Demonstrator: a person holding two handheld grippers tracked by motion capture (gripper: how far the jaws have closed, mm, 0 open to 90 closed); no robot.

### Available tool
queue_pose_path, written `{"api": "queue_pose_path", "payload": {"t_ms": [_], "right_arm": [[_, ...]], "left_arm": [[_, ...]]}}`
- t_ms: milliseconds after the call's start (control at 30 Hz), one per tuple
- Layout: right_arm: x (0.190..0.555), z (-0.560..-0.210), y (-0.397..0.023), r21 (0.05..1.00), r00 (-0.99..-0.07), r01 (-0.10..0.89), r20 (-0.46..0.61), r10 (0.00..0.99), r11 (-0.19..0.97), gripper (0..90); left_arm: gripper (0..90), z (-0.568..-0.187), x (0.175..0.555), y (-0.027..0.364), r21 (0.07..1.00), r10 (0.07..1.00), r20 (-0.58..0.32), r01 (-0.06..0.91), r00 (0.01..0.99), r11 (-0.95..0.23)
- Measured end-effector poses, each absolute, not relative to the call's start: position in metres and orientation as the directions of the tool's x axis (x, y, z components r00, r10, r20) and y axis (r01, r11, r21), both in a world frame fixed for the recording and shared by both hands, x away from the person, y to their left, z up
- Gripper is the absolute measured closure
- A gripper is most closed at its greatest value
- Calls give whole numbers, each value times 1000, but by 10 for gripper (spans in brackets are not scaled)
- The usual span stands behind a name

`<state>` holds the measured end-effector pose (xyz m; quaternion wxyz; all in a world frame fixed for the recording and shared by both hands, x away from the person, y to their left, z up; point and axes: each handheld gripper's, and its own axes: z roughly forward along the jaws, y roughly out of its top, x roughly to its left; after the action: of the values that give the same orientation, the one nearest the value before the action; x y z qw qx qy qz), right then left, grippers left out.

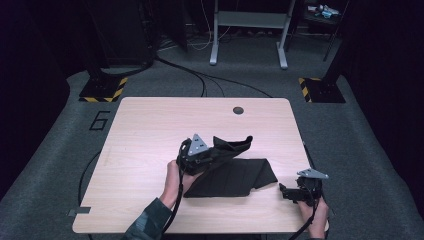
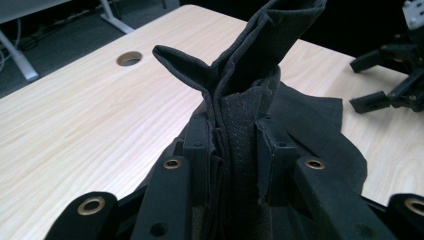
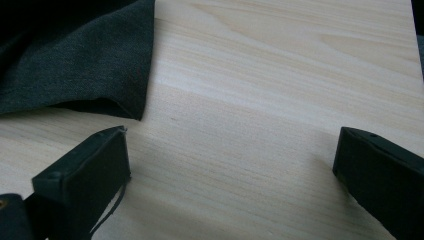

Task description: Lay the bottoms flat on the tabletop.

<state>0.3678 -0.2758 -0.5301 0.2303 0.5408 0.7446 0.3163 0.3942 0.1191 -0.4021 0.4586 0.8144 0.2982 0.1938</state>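
Cloth (image 1: 235, 175), dark, soft, light, limp: bunched seam clamped in left gripper (image 2: 234, 150), best taken by hems; right gripper (image 3: 227, 165) gapes empty just beside its corner.

A pale wooden worktop in a dark room

We see the light-wood worktop (image 1: 150, 125) with its round cable hole (image 1: 238, 110) on grey carpet (image 1: 60, 150), black cables (image 1: 200, 80) trailing back, hazard-striped stand bases (image 1: 102, 90) at either side, and a grey desk frame (image 1: 248, 30) behind.

Cloth (image 1: 235, 175) on table (image 1: 150, 130) centre, left gripper (image 1: 197, 155) at its left edge, right gripper (image 1: 295, 192) right of it
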Motion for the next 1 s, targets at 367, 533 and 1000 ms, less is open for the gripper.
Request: {"api": "queue_pose_path", "payload": {"t_ms": [367,533,1000], "right_arm": [[368,-530,-276,720,-309,660,-1,951,215,10],[368,-530,-276,720,-309,660,-1,951,215,10],[368,-530,-276,719,-302,662,0,953,210,10]], "left_arm": [[708,-393,388,159,887,725,50,303,687,-348],[707,-393,382,174,895,759,60,301,648,-328],[686,-410,359,251,918,867,-5,345,498,-193]]}}
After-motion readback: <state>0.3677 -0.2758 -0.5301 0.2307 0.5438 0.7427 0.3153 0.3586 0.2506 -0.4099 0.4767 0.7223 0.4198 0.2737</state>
